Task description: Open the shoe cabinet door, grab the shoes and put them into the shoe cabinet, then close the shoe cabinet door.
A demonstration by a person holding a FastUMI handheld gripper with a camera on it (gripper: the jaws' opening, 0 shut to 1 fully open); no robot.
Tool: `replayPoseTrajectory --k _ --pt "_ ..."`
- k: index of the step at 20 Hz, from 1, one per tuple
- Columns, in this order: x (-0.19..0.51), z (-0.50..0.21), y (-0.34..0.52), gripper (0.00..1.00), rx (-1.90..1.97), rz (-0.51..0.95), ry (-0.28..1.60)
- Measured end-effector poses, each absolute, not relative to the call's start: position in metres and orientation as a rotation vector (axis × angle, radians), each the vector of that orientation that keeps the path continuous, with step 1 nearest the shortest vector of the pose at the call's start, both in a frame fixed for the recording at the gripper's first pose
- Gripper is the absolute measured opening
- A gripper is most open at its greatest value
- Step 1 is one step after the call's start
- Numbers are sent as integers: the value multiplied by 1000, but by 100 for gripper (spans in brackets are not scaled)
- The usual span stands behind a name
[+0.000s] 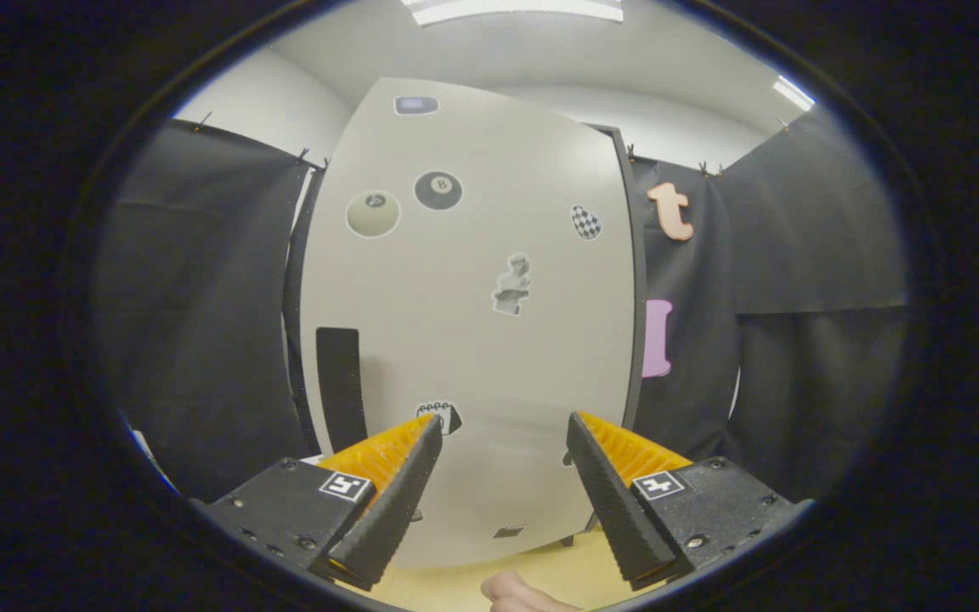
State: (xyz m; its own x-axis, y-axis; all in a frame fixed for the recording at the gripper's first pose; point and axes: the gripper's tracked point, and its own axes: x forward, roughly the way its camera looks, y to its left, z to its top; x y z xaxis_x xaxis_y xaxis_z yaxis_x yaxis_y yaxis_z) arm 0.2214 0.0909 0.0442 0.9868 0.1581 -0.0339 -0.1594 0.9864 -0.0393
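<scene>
Gripper fingers spread, empty, facing shut cabinet door; black handle sits left of fingers, so closing now likely misses it.

The gripper fills the lower part of the frame with two wedge-shaped fingers. Each finger has a black ribbed rubber inner pad and a bright orange ridged backing. Both are mounted on matte black blocks, lower left and lower right, with small screws along their edges. A square black-and-white marker sits on top of each block. The fingers stand apart.
</scene>
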Motion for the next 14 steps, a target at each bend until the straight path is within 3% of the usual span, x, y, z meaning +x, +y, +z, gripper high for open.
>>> replayPoseTrajectory --k 14 --pt "78 19 70 97 116 294 -4"
